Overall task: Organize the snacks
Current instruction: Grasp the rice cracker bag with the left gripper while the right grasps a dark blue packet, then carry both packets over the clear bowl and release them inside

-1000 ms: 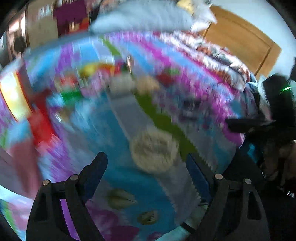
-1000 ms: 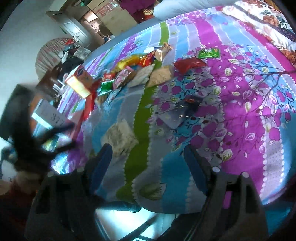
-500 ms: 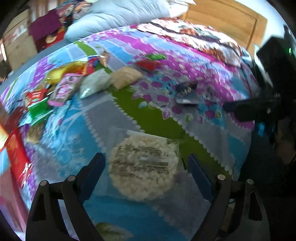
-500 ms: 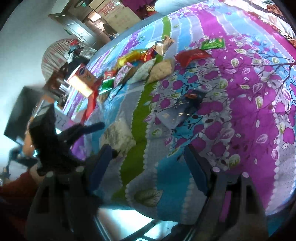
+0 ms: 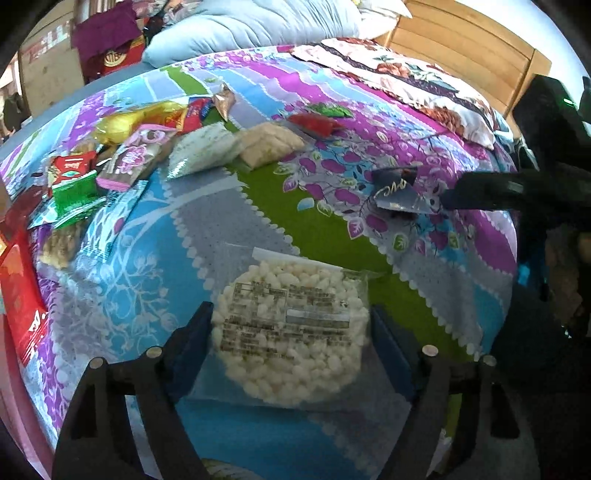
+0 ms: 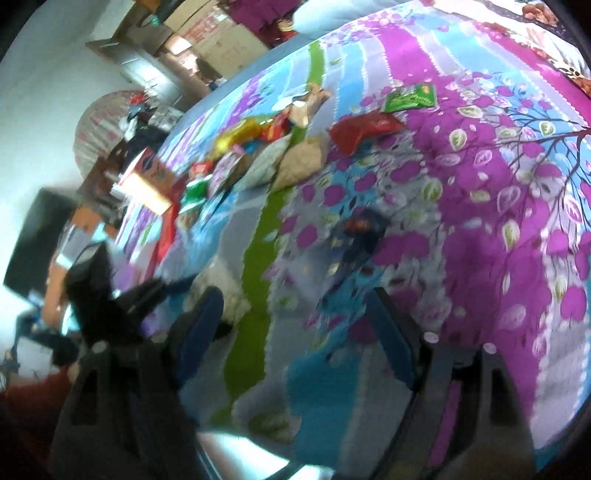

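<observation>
A clear bag of white puffed rice (image 5: 291, 328) lies flat on the patterned bedspread (image 5: 155, 258). My left gripper (image 5: 290, 325) is open with its blue fingers on either side of the bag, low over it. A dark blue snack packet (image 5: 397, 190) lies further right; it also shows in the blurred right wrist view (image 6: 354, 236). My right gripper (image 6: 293, 321) is open and empty above the bedspread, short of that packet. A pile of mixed snack packets (image 5: 122, 155) lies at the far left.
A red packet (image 5: 314, 123) and a green packet (image 5: 328, 109) lie at the back. A red box (image 5: 18, 295) sits at the bed's left edge. Pillows (image 5: 258, 26) and a wooden headboard (image 5: 461, 40) are behind. The bed's near edge is just below both grippers.
My left gripper has moved forward and down until its fingers straddle the puffed rice bag. My right gripper has moved closer to the dark blue packet.
</observation>
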### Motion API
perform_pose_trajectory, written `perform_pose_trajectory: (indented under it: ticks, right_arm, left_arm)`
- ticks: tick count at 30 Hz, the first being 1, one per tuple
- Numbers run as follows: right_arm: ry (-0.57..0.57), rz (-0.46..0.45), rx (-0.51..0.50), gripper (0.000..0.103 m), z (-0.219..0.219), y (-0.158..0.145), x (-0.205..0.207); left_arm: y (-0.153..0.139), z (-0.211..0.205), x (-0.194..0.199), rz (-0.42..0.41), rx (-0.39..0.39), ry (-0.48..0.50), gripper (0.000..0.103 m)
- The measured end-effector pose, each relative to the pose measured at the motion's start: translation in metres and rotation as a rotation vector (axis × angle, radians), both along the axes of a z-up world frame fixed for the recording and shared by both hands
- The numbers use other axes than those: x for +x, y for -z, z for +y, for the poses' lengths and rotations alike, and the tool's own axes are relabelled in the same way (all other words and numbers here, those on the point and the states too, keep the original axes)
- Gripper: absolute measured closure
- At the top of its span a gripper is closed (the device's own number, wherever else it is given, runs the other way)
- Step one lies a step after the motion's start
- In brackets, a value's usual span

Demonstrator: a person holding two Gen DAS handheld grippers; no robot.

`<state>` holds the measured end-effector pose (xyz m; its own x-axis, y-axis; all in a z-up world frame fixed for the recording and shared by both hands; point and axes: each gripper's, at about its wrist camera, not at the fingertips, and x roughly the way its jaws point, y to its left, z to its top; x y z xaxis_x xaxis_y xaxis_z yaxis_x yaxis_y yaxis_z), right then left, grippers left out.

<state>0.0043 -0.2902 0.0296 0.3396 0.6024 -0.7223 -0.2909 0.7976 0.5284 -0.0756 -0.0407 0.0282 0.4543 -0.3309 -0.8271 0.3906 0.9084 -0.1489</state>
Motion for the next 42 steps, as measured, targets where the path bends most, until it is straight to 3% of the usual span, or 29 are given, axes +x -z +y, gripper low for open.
perform_pose_trajectory:
  ticks: [3, 4, 9, 14, 15, 16, 17, 22, 27, 32, 37, 42]
  right_arm:
    - [0.038, 0.007, -0.007, 0.034, -0.002, -0.010, 0.011]
    - [0.049, 0.003, -0.053, 0.034, -0.002, -0.014, 0.015]
    - [0.028, 0.058, -0.147, 0.035, 0.010, 0.006, 0.024]
    - [0.036, -0.002, -0.184, 0.037, 0.027, 0.017, 0.028]
    - [0.038, -0.014, -0.187, 0.047, 0.029, 0.017, 0.029]
    - [0.035, -0.023, -0.196, 0.064, 0.029, 0.018, 0.029]
    - [0.034, -0.030, -0.207, 0.075, 0.029, 0.018, 0.030]
    - [0.013, -0.082, -0.188, 0.076, 0.027, 0.008, 0.016]
    - [0.007, -0.183, -0.143, 0.076, 0.032, -0.032, 0.008]
    - [-0.032, -0.318, -0.096, 0.076, 0.056, -0.098, 0.013]
    - [-0.120, -0.443, -0.037, 0.076, 0.105, -0.167, 0.019]
    - [-0.239, -0.526, 0.019, 0.076, 0.170, -0.216, 0.016]
  left_arm:
    - [-0.006, 0.003, -0.007, -0.028, -0.010, -0.025, 0.020]
    - [-0.009, 0.004, -0.008, -0.037, -0.010, -0.031, 0.020]
    - [-0.033, 0.014, -0.016, -0.102, -0.043, -0.087, 0.020]
    - [-0.047, 0.026, -0.013, -0.132, -0.056, -0.139, 0.020]
    - [-0.049, 0.027, -0.013, -0.136, -0.057, -0.145, 0.020]
    - [-0.052, 0.029, -0.013, -0.142, -0.057, -0.153, 0.020]
    - [-0.055, 0.031, -0.013, -0.149, -0.058, -0.161, 0.020]
    - [-0.072, 0.042, -0.015, -0.187, -0.066, -0.207, 0.020]
    - [-0.101, 0.059, -0.022, -0.243, -0.102, -0.255, 0.020]
    - [-0.150, 0.086, -0.033, -0.347, -0.103, -0.310, 0.020]
    - [-0.198, 0.132, -0.048, -0.436, -0.097, -0.413, 0.020]
    - [-0.230, 0.194, -0.069, -0.498, -0.064, -0.543, 0.020]
